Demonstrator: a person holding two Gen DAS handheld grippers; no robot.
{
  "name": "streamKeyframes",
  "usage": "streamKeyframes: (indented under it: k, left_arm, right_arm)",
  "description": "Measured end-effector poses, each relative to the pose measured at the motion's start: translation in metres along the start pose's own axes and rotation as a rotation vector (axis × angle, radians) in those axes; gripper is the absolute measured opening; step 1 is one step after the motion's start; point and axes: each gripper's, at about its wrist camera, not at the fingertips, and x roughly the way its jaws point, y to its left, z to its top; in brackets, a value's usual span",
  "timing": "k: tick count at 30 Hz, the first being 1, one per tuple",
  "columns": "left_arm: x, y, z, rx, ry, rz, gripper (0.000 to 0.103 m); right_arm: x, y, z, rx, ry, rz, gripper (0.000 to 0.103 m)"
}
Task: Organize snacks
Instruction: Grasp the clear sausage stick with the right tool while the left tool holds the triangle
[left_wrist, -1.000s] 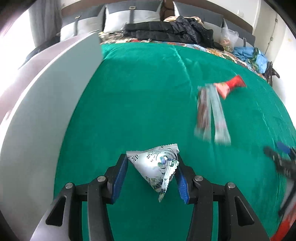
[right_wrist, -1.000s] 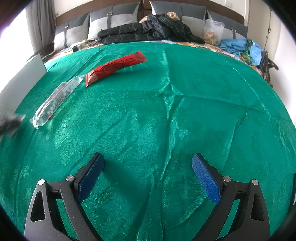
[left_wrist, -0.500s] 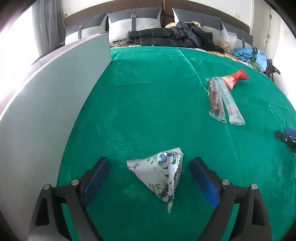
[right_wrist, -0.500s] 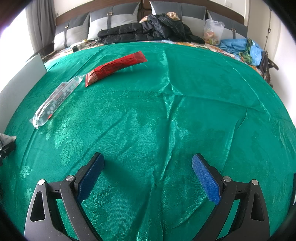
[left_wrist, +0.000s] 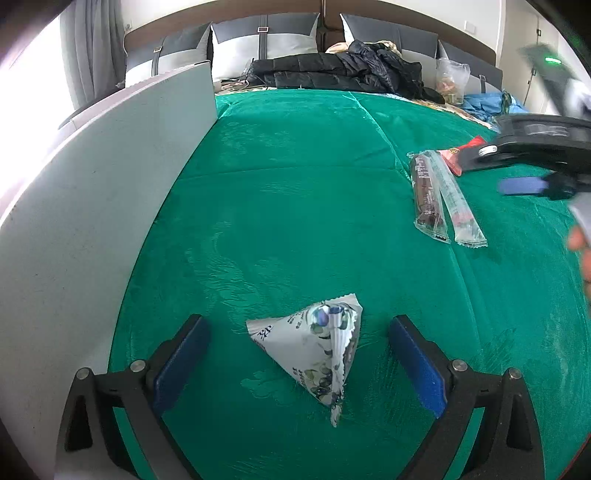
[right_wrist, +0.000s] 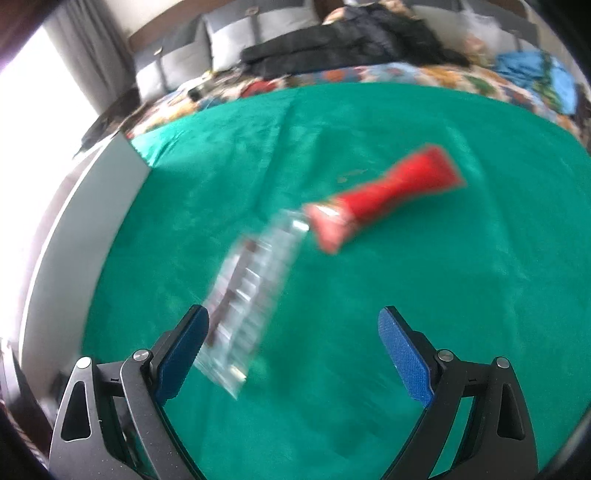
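Left tongs letting go, right tongs closing in on the long packets

The left tongs (left_wrist: 299, 358) are opening wide around the triangular snack pouch (left_wrist: 314, 350), which is lying on the green bedspread (left_wrist: 295, 192) between the pads, touched by neither. The right tongs (right_wrist: 291, 354), wide and starting to narrow, are gripping nothing; the clear-wrapped snack sticks (right_wrist: 247, 299) are lying just ahead by the left pad, long axis running away and rightward toward the red packet (right_wrist: 384, 195), so the right hand is nearer.

white pouch (left_wrist: 314, 350), print (characters) illegible
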Motion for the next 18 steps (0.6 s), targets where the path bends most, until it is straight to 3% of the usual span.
streamKeyframes:
  k: [2,3,4,7,10,13,18]
  left_arm:
    - [0.000,-0.001,0.000,0.001,0.000,0.002,0.097]
    - [0.001,-0.001,0.001,0.002,0.001,0.001,0.097]
    - [0.001,-0.001,0.001,0.001,0.001,-0.001,0.097]
    - [0.001,-0.001,0.001,0.002,0.001,0.000,0.097]
    - [0.001,-0.001,0.001,0.003,0.001,0.001,0.098]
    - [0.002,-0.001,0.001,0.003,0.002,0.003,0.098]
    - [0.002,-0.002,0.000,0.004,0.002,0.004,0.099]
  right_arm:
    - [0.026,0.006,0.005,0.011,0.088,-0.043,0.052]
    - [0.029,0.004,0.004,0.035,0.090,-0.015,0.047]
    - [0.028,0.004,0.004,0.043,0.079,-0.028,0.037]
    - [0.027,0.008,-0.003,-0.022,0.089,-0.056,0.022]
    - [0.018,0.002,-0.017,-0.061,0.144,-0.029,0.019]
    - [-0.007,-0.022,-0.053,-0.061,0.162,-0.018,0.019]
    - [-0.065,-0.067,-0.130,-0.044,0.061,-0.074,0.020]
